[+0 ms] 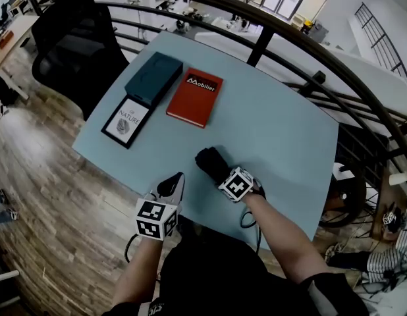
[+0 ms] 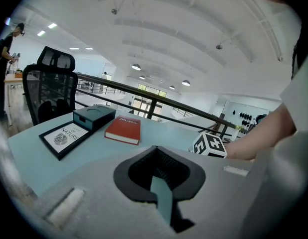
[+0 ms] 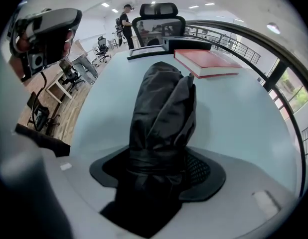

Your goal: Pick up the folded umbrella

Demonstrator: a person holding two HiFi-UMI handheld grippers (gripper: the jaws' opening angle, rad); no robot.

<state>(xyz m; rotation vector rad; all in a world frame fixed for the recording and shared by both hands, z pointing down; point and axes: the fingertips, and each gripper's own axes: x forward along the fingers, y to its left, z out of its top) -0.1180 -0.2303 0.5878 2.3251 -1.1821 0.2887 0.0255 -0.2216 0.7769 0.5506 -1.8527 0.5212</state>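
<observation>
The folded umbrella [image 1: 211, 162] is a black fabric bundle lying on the light blue table [image 1: 276, 130] near its front edge. In the right gripper view the umbrella [image 3: 164, 103] runs away from the camera and fills the space between the jaws. My right gripper [image 1: 222, 176] points steeply down over its near end, and its pads press on the strapped part, so the right gripper [image 3: 154, 180] is shut on it. My left gripper [image 1: 176, 180] hovers at the table's front edge, left of the umbrella, apart from it. The left gripper [image 2: 161, 195] has its jaws together and holds nothing.
A red book [image 1: 195, 97], a dark teal box [image 1: 153, 78] and a black-framed card [image 1: 126, 122] lie at the table's far left. A black office chair [image 1: 72, 45] stands beyond the left corner. A dark curved railing [image 1: 289, 38] runs behind and to the right of the table.
</observation>
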